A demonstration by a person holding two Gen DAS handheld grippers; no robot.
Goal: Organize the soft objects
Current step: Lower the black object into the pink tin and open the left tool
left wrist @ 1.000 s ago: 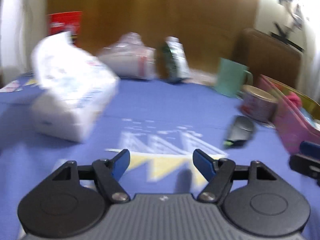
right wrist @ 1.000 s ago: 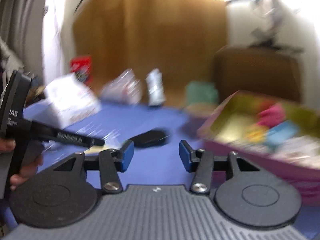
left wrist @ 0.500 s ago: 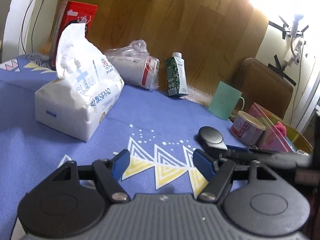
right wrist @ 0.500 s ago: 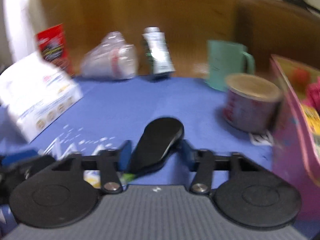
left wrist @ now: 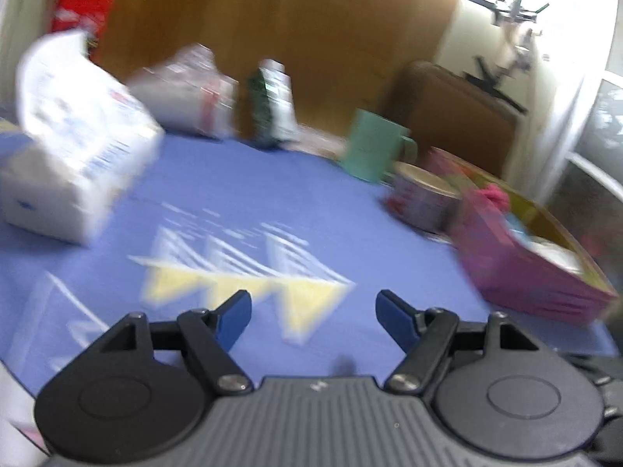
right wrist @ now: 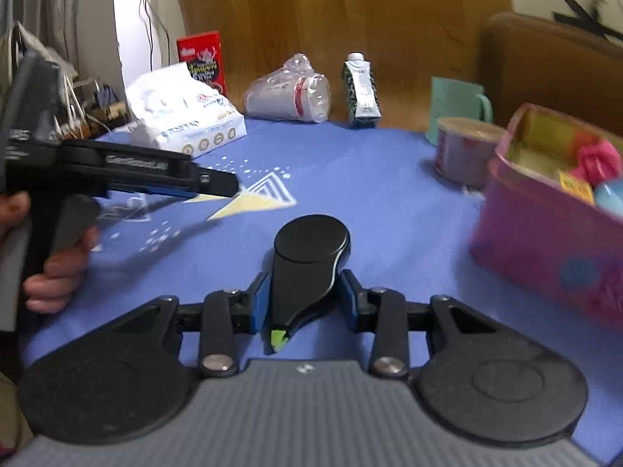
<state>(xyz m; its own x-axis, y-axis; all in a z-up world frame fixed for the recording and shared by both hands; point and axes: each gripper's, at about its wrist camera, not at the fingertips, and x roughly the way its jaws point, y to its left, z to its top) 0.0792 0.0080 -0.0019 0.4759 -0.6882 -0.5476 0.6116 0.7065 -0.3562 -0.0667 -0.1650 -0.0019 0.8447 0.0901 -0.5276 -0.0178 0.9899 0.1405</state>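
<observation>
Right gripper: fingers clamped on the black oval object, held above the blue surface, just left of the pink box.
Left gripper: fingers spread wide, holding nothing.
Right view only: the black object, and the left gripper seen side-on in a hand.
Left view only: blurred tissue pack, green mug, tin.
Change: half a second ago the black object lay on the surface; now it is lifted.
</observation>
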